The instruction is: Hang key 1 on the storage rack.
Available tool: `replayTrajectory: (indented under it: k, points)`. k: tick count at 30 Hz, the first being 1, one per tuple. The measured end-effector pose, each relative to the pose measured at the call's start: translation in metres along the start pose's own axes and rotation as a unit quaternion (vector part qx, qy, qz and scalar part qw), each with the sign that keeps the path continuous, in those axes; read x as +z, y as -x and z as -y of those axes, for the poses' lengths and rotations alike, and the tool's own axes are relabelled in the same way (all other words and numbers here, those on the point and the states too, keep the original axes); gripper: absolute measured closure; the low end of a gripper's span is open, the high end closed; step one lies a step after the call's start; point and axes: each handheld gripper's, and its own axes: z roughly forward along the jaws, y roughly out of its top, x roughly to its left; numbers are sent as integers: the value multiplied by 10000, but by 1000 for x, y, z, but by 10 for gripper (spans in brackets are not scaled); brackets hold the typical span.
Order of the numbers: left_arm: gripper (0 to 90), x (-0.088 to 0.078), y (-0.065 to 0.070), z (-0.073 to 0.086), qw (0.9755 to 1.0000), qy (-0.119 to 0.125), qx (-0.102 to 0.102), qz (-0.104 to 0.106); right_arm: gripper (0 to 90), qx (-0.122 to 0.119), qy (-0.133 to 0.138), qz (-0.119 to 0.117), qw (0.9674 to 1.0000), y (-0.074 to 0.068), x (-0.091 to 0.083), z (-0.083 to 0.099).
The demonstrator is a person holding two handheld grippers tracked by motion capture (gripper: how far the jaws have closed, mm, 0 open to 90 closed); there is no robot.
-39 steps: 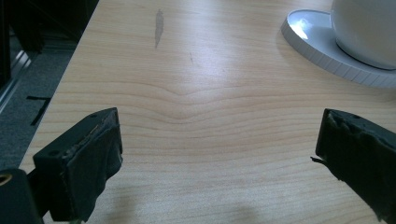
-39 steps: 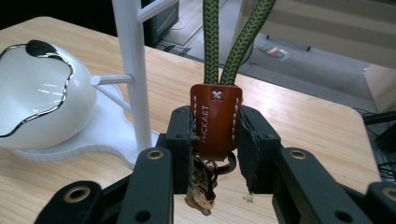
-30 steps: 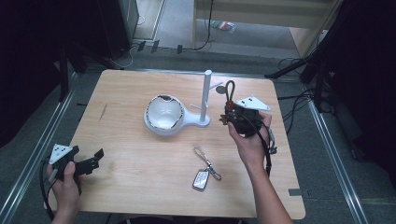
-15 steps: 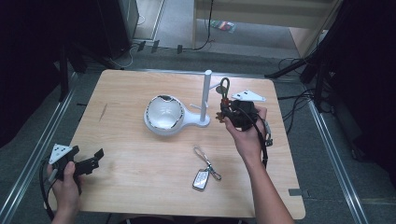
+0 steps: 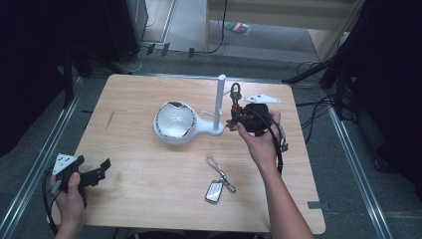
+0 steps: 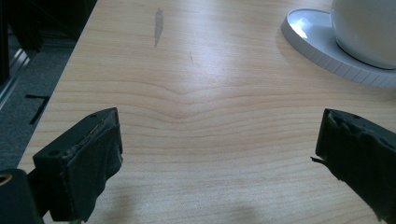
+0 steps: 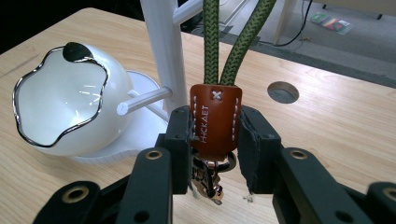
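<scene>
My right hand-held gripper [image 7: 215,154] clamps the brown leather tab of a green cord keychain [image 7: 215,119], raised beside the white peg stand [image 5: 219,102]. Judged step: hanging it. Next: loop over a peg. My left hand-held gripper [image 6: 219,154] idles wide over the table [image 6: 196,93].

The right gripper [image 5: 238,117], clamped on the keychain's brown leather tab [image 7: 215,119], has shifted left toward the white stand's post [image 5: 219,102]; the green cord loop [image 5: 235,91] now sits just beside it.
</scene>
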Motion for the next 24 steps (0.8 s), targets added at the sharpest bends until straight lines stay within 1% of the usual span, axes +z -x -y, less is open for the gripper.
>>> replayTrajectory:
  k: [13, 14, 17, 18, 19, 21, 22, 24]
  points:
    - [8, 0, 0, 0, 10000, -12, 5, 4, 679, -81, -150, -111, 9998, -5, 6, 4]
    - [8, 0, 0, 0, 10000, -6, 7, 2, 677, -128, -208, -143, 9996, -6, 7, 4]
    - [8, 0, 0, 0, 10000, -6, 7, 1, 664, -234, -251, -155, 9993, -9, 10, 5]
    - [8, 0, 0, 0, 10000, -7, 8, 3, 664, -234, -251, -155, 9993, -9, 10, 5]
    - [8, 0, 0, 0, 10000, -6, 6, 5, 634, -237, -230, -176, 9993, -9, 10, 6]
    - [8, 0, 0, 0, 10000, -10, 5, 7, 603, -227, -203, -141, 9994, -10, 9, 8]
    - [8, 0, 0, 0, 10000, -10, 5, 9, 603, -227, -203, -141, 9994, -10, 9, 8]
    - [8, 0, 0, 0, 10000, -8, -1, 10, 592, -297, -255, -52, 9992, -11, 8, 10]
